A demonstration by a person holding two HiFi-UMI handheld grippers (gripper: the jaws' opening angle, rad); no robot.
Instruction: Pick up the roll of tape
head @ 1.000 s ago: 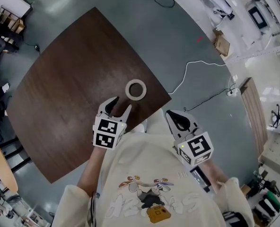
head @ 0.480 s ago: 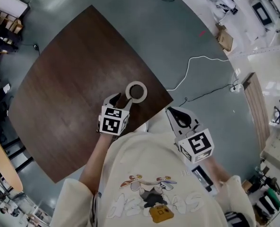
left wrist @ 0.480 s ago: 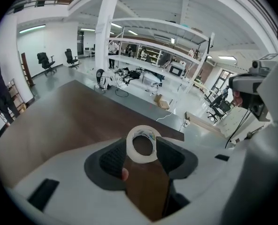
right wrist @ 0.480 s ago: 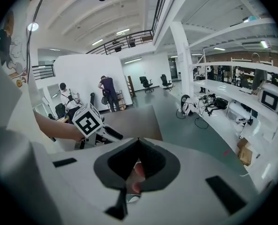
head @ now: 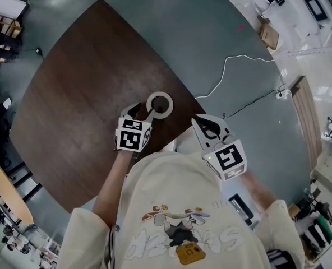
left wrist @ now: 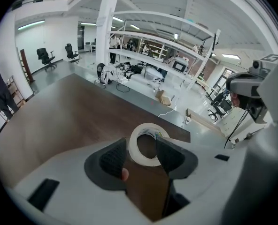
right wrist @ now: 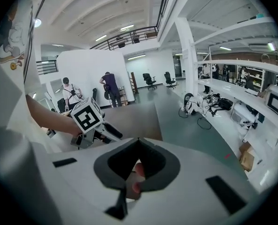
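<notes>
Right, the left gripper (left wrist: pixel 142 142) is down at the roll of tape (left wrist: pixel 145 161) with its jaws spread. In the left gripper view one dark pad sits outside the ring on its left and the other lines up over the hole, so the ring's left wall stands between them. Whether either pad is touching the roll I can't tell from here. Nothing is pinched yet.

The roll lies flat on the dark wooden table (head: pixel 82 83), close to the edge nearest the person, with bare wood all round it. The right gripper (right wrist: pixel 138 143) is held off past that edge, well apart from the roll. Its jaws are pressed together on nothing, and it has no part in this.

As I judge it, the step in hand is the squeeze itself. It would go best with the inner pad dropped properly into the hole and the outer pad square against the ring. The jaws should then close slowly, so the light roll isn't nudged along the smooth top towards the edge. A grip low on the wall rather than on the rim ought to stop it twisting. After that, a straight lift.
</notes>
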